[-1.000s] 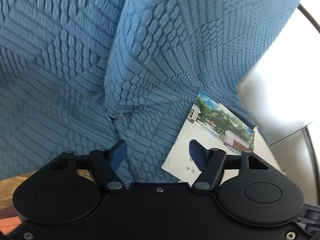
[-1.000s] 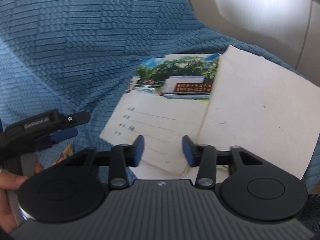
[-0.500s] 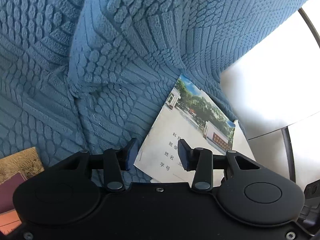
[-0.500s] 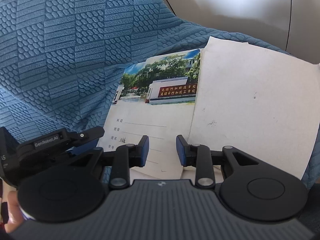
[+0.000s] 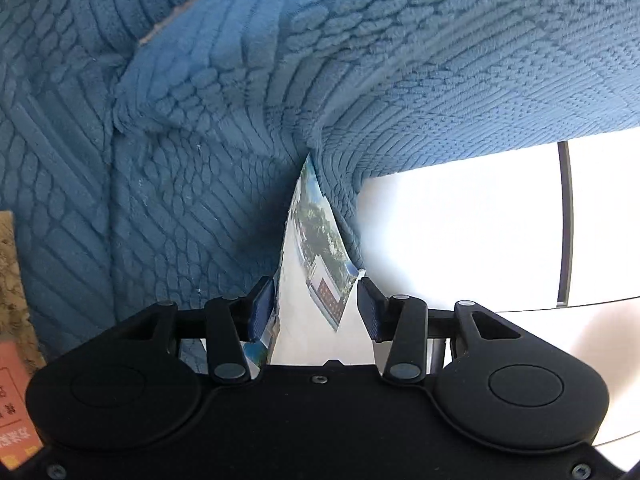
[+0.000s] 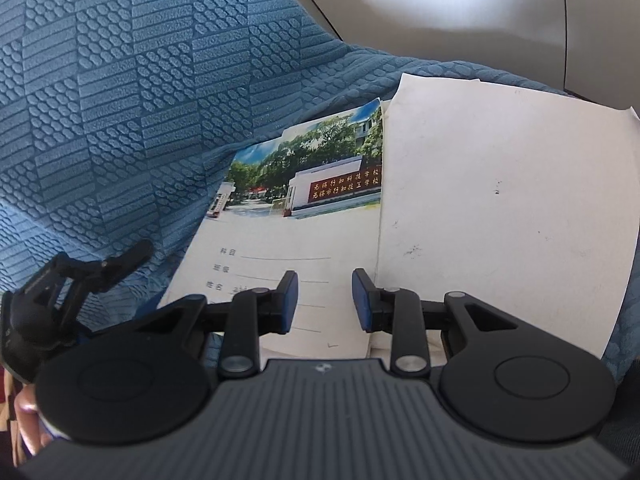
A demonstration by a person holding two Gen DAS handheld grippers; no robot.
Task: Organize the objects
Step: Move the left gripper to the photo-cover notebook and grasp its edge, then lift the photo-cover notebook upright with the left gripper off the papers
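A thin notebook with a photo of a school gate on its cover (image 6: 296, 216) lies on a blue textured sofa cover (image 6: 120, 80). A plain white booklet (image 6: 500, 208) overlaps its right edge. My right gripper (image 6: 325, 300) is open just above the notebook's lower part. My left gripper (image 5: 316, 308) is open, its jaws on either side of the notebook's edge (image 5: 316, 236), seen nearly edge-on. The left gripper also shows in the right wrist view (image 6: 80, 280), at the notebook's left side.
Blue sofa cushions (image 5: 240, 80) rise behind the notebook. A bright white surface (image 5: 460, 232) lies to the right of the sofa. Brown and orange book covers (image 5: 12, 360) show at the far left of the left wrist view.
My left gripper has moved right and in, so the notebook now stands between its jaws, edge-on. My right gripper has come closer over the notebook, its jaws a little narrower.
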